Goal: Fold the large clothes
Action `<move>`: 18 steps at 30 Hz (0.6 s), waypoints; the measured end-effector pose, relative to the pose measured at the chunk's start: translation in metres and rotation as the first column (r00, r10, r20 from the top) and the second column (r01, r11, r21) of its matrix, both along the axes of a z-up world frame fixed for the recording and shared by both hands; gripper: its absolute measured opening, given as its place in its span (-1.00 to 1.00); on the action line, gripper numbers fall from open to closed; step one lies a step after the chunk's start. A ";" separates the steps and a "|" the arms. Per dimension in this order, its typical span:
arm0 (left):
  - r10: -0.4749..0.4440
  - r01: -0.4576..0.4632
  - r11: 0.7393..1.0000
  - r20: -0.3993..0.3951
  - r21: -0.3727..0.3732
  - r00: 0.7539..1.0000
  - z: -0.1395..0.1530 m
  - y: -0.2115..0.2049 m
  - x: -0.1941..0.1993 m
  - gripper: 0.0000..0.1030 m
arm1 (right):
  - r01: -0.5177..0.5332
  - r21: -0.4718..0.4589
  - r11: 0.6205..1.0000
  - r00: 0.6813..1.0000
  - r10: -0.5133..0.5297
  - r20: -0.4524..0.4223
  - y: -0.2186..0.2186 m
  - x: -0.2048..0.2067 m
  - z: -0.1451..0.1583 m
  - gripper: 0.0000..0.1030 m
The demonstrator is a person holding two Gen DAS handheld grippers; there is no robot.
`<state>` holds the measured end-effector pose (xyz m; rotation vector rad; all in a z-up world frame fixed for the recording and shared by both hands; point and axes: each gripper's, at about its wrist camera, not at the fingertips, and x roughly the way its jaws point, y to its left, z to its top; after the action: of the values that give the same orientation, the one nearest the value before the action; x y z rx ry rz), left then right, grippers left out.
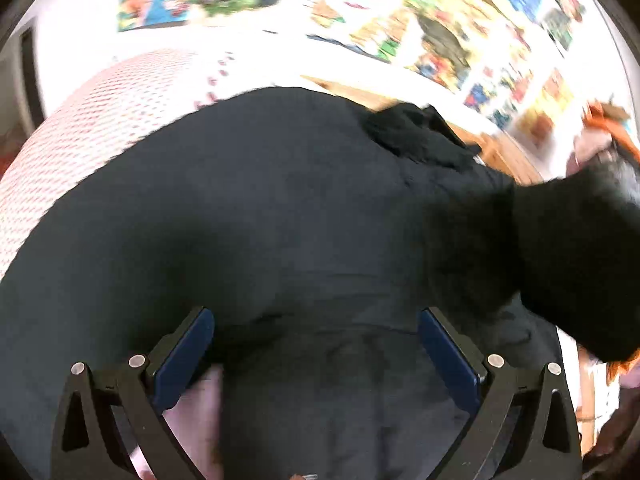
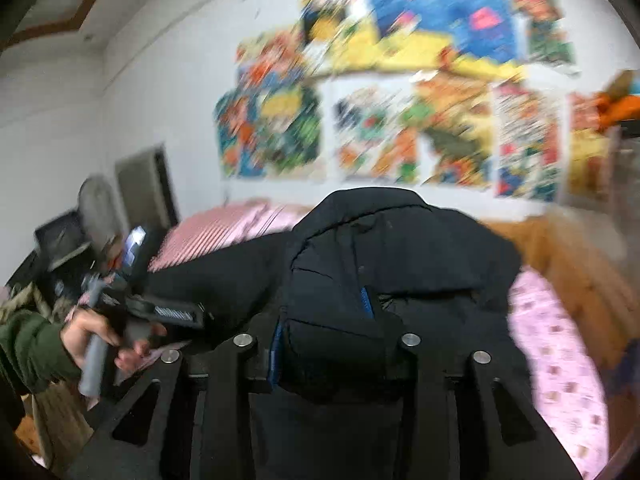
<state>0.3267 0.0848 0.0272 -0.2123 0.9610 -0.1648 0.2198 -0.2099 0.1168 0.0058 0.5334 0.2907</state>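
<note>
A large black padded jacket (image 1: pixel 280 208) lies spread over a pink patterned bed. My left gripper (image 1: pixel 316 320) is open, its blue pads (image 1: pixel 188 352) wide apart just above the jacket's near part, holding nothing. In the right wrist view my right gripper (image 2: pixel 326 332) is shut on a thick fold of the jacket (image 2: pixel 360 248), which bulges up between the fingers and hides most of them. The lifted part also shows in the left wrist view as a dark mass (image 1: pixel 576 256) at the right. The left gripper (image 2: pixel 176 312) and the hand holding it show at the left.
The pink bedsheet (image 1: pixel 88 120) shows left of the jacket and at the right (image 2: pixel 560 344). A wooden bed frame (image 2: pixel 580 264) runs along the wall. Colourful posters (image 2: pixel 400 100) cover the white wall. A chair and clutter (image 2: pixel 72 240) stand at the left.
</note>
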 end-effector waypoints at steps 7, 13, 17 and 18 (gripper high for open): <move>-0.004 0.019 0.972 0.065 -0.234 0.998 -0.008 0.032 0.004 0.99 | -0.159 0.002 0.987 0.971 0.156 -0.180 0.046 0.011 -0.044 0.47; -0.135 0.141 0.976 0.045 -0.164 0.990 -0.022 -0.018 0.031 0.99 | -0.080 -0.001 0.997 0.978 0.078 -0.194 0.006 -0.036 -0.054 0.60; -0.160 0.165 0.986 -0.134 0.028 0.978 -0.056 -0.061 0.051 0.62 | 0.034 -0.084 0.996 0.977 -0.051 -0.208 -0.029 -0.037 -0.067 0.68; -0.162 0.174 0.983 -0.170 0.060 0.972 -0.063 -0.068 0.054 0.42 | 0.060 -0.096 0.994 0.972 -0.080 -0.219 -0.036 -0.033 -0.070 0.71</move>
<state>0.3807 0.0163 -0.0357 -0.0764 1.1486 -0.2698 0.1865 -0.2457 0.0466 -0.0294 0.7676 0.1973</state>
